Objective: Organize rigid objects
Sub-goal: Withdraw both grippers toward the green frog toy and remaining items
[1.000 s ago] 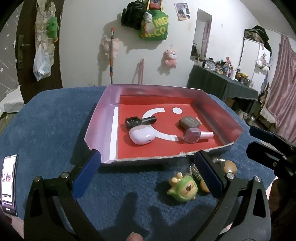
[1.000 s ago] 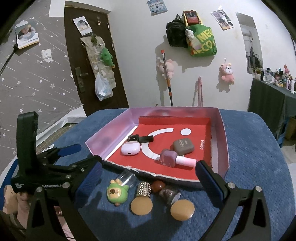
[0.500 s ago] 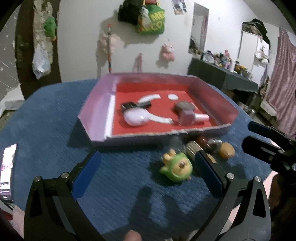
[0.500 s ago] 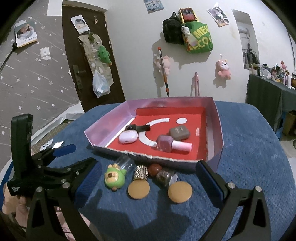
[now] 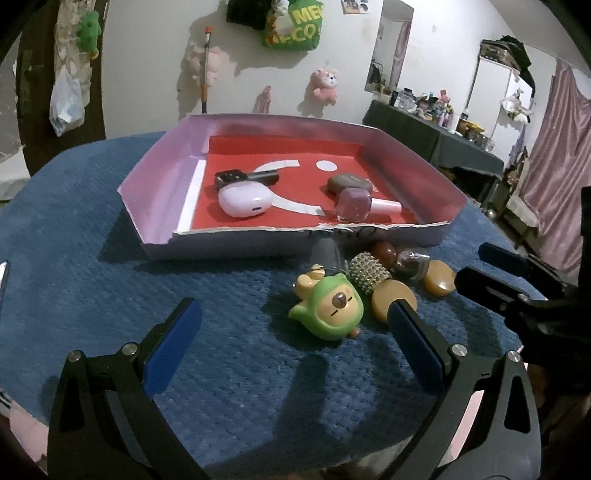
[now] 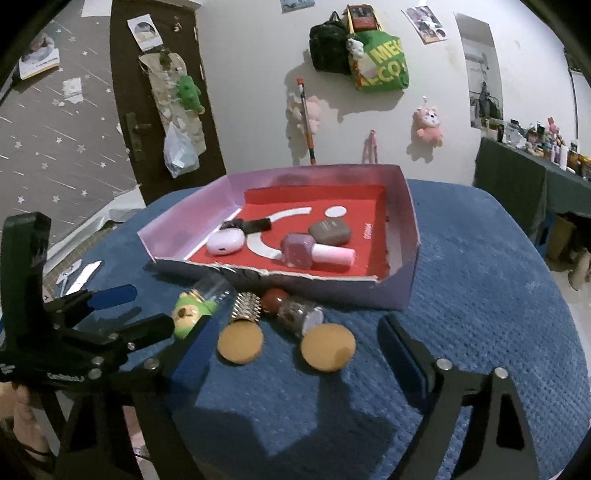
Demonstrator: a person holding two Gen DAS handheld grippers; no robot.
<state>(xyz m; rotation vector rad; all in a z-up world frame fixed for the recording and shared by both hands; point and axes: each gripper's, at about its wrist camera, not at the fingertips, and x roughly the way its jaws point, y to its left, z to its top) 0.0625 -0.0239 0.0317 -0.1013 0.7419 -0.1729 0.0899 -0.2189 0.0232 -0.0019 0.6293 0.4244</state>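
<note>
A blue, finely textured cloth (image 5: 110,280) lay under a lilac-walled tray (image 5: 159,192) with a red floor bearing white shapes, while a green and tan figurine (image 5: 328,310), a studded silver bottle (image 5: 369,271) and tan round caps (image 6: 240,341) showed nearby.

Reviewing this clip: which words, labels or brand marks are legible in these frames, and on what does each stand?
"ME" over "ECO", cut off: green bag hanging on the wall.
White lettering on the left gripper's black body: too blurred to read.
Small white print on the tray's red floor: too small to read.
Posters and photos on the wall: no readable text.
</note>
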